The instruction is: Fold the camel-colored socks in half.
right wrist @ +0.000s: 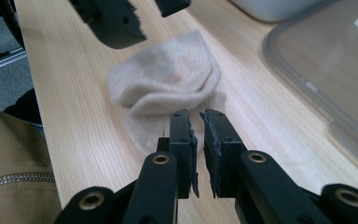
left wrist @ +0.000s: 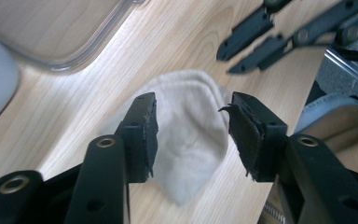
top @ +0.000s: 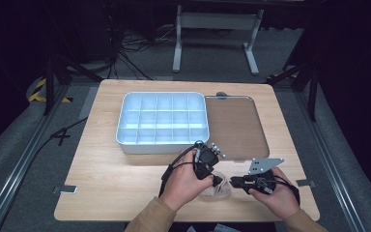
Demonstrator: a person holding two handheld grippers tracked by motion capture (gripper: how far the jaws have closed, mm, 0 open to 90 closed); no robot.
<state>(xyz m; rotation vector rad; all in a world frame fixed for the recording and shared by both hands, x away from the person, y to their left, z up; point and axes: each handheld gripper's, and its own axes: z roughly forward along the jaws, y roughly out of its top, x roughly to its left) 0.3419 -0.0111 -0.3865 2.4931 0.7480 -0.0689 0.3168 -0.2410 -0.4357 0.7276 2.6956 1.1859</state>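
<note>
A folded beige sock point(top: 218, 189) lies on the wooden table near its front edge, between my two grippers. In the left gripper view the sock point(left wrist: 186, 140) lies just under and beyond my left gripper point(left wrist: 191, 107), whose jaws stand wide apart and clear of it. My left gripper point(top: 217, 181) points down and to the right. My right gripper point(right wrist: 198, 119) hovers over the near end of the sock point(right wrist: 168, 84) with only a narrow gap between its pads and nothing in it. In the high view the right gripper point(top: 233, 182) points left at the sock.
A white tray with several compartments point(top: 159, 147) sits mid-table. A clear plastic lid point(top: 234, 125) lies flat to its right. Bare wood point(top: 106, 183) stretches to the left of my hands. The table's front edge runs close behind the sock.
</note>
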